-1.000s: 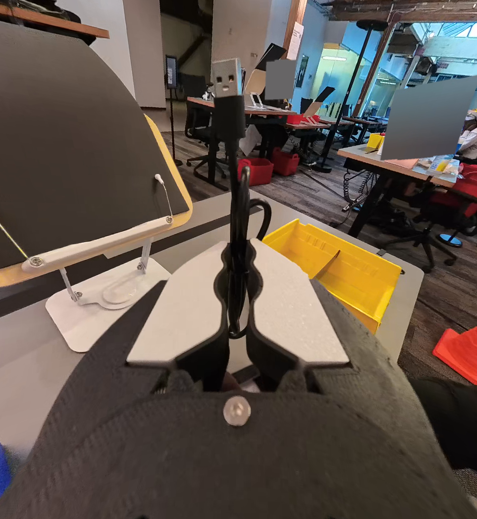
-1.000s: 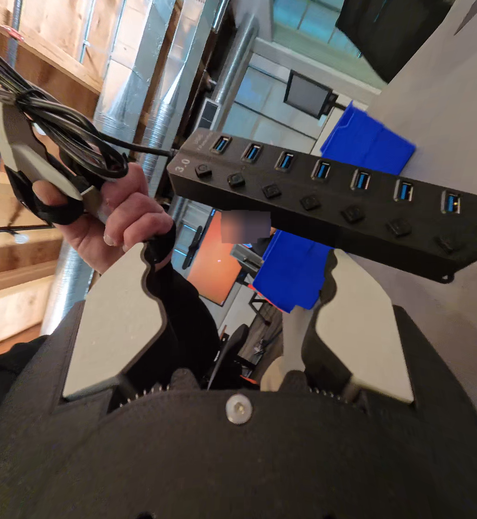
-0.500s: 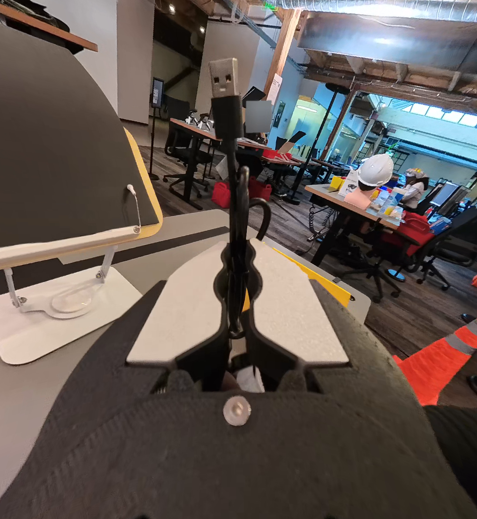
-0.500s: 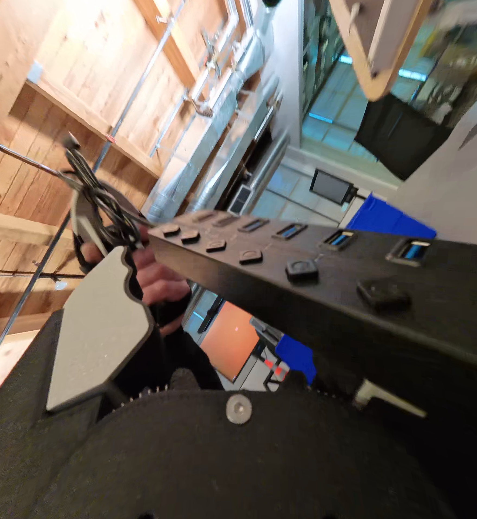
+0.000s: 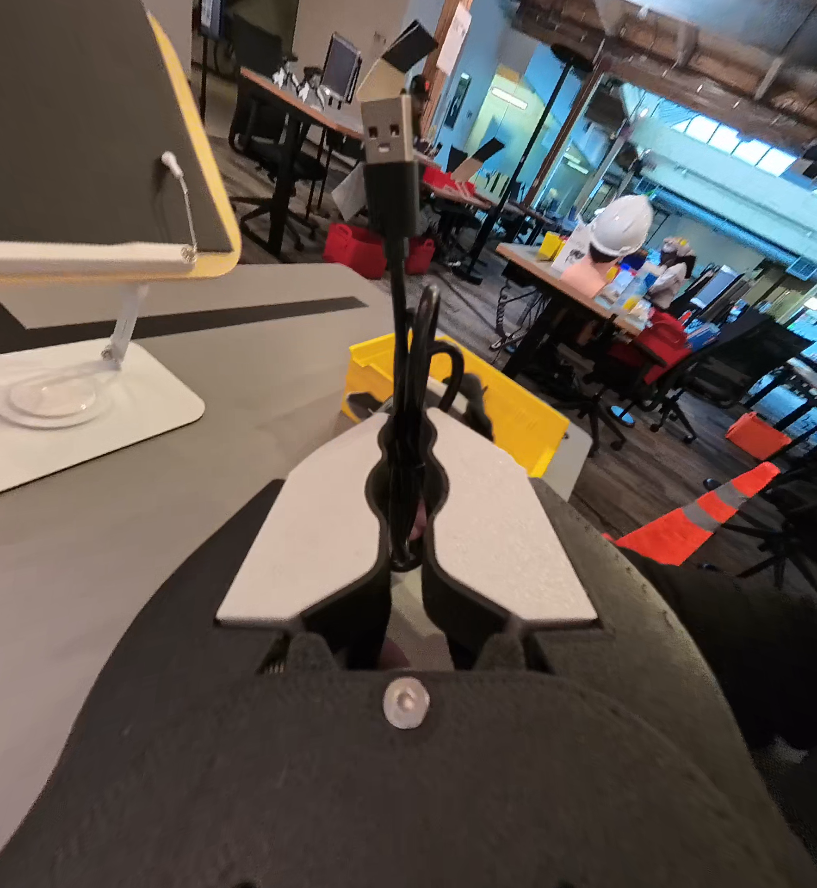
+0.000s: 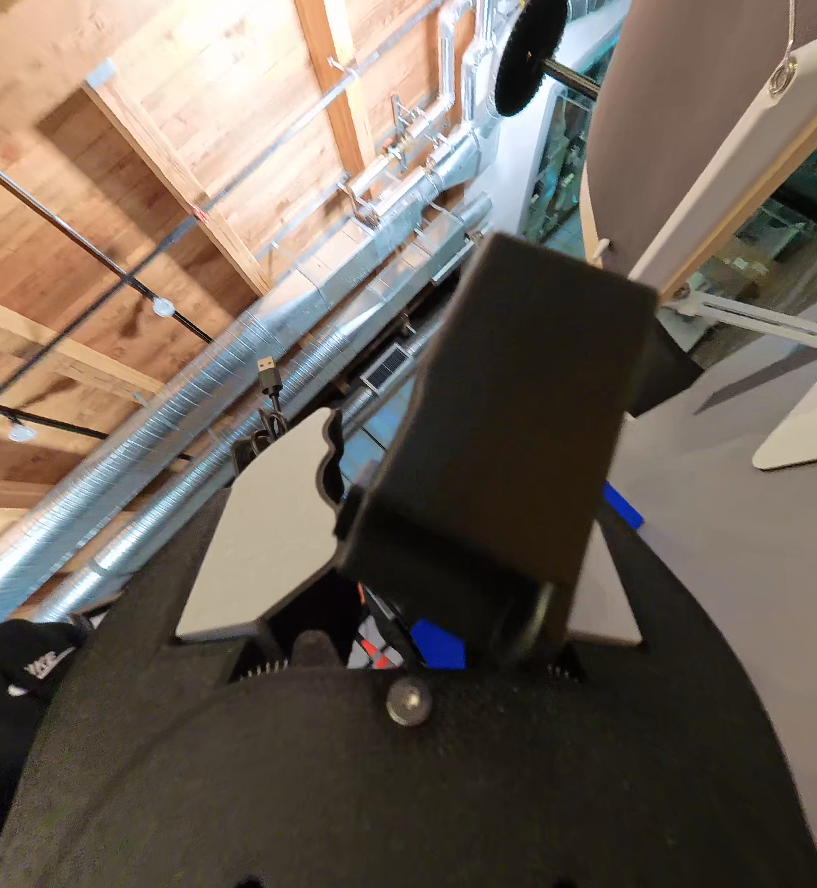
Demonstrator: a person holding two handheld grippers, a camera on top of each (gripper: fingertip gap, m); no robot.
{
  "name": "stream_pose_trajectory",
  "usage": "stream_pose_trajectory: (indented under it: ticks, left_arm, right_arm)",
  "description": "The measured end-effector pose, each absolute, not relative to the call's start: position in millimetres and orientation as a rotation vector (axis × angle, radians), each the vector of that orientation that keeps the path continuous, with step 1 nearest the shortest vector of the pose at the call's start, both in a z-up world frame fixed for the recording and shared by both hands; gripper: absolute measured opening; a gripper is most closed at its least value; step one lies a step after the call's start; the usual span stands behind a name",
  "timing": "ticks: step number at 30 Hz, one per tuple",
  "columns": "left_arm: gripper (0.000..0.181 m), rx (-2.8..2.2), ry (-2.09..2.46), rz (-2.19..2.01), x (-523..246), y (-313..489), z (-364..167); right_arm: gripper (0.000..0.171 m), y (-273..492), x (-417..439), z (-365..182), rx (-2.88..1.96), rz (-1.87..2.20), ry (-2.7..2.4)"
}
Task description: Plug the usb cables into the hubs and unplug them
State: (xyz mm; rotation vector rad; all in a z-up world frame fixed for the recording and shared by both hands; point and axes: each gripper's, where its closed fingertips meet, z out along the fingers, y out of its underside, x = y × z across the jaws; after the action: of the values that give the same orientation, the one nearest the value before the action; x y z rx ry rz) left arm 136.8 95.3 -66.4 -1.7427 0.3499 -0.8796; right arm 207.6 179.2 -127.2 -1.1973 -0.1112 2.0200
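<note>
USB cable (image 5: 399, 346): bundled black cord clenched between the closed fingers of the left gripper (image 5: 406, 432), metal plug (image 5: 387, 129) free and pointing to 12 o'clock along the gripper's own line, above the grey table (image 5: 84, 552) and the yellow bin (image 5: 517, 418). Hub (image 6: 507, 418): black bar clamped in the right gripper (image 6: 445, 480), long axis running toward 1 o'clock, blank side to the camera, ports out of sight. From the right wrist view, plug (image 6: 268, 375) at about 11 o'clock of the hub, well apart, tip aimed parallel to the hub rather than at it; likely need to turn hub ports toward plug before insertion.
</note>
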Motion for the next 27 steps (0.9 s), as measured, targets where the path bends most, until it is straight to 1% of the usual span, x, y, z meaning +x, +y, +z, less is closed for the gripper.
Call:
stream_pose_trajectory:
  ticks: [1,3,4,5,7,8,10,11,12,17,19,21,22,23,25,26,27]
  left_arm:
    - [0.008,-1.756,0.362,-0.86,135,96,-75]
    - [0.009,-1.801,0.421,-0.771,131,101,-95]
    - [0.014,-1.821,0.433,-0.712,127,105,-104]
    - [0.025,-1.831,0.445,-0.662,124,108,-111]
    - [0.051,-1.841,0.517,-0.474,118,113,-123]
    - [0.058,-1.829,0.539,-0.383,116,115,-125]
    - [0.062,-1.785,0.592,-0.269,118,114,-123]
    - [0.066,-1.762,0.622,-0.195,118,115,-122]
    - [0.069,-1.73,0.652,-0.12,118,115,-119]
    - [0.075,-1.554,0.763,0.111,131,104,-96]
    - [0.07,-1.56,0.838,0.14,141,99,-101]
    - [0.07,-1.614,0.908,0.148,151,98,-119]
    - [0.068,-1.639,0.942,0.138,157,99,-130]
    - [0.069,-1.688,0.983,0.127,161,100,-145]
    - [0.074,-1.791,1.062,0.152,164,105,-174]
    - [0.078,-1.833,1.097,0.154,165,108,-188]
    - [0.08,-1.859,1.114,0.128,169,111,-199]
  right_arm:
    - [0.049,179,207,-129,-1.232,1.987,-0.142]
    - [0.046,180,204,-135,-1.31,1.923,-0.184]
    - [0.047,182,203,-141,-1.371,1.89,-0.194]
    - [0.045,182,201,-147,-1.429,1.864,-0.209]
    - [0.05,183,198,-155,-1.506,1.814,-0.248]
    - [0.043,184,197,-160,-1.553,1.773,-0.263]
    - [0.044,184,193,-169,-1.627,1.699,-0.325]
    - [0.054,185,192,-174,-1.662,1.672,-0.334]
    - [0.042,186,191,-178,-1.694,1.645,-0.337]
    - [0.041,185,185,-200,-1.842,1.503,-0.391]
    - [0.04,185,184,-201,-1.848,1.484,-0.395]
    - [0.04,184,183,-200,-1.849,1.479,-0.393]
    - [0.045,185,184,-201,-1.854,1.458,-0.392]
    - [0.046,184,184,-201,-1.852,1.446,-0.395]
    - [0.045,184,184,-197,-1.831,1.462,-0.38]
    - [0.041,183,184,-195,-1.819,1.465,-0.381]
    - [0.042,182,183,-193,-1.809,1.46,-0.395]
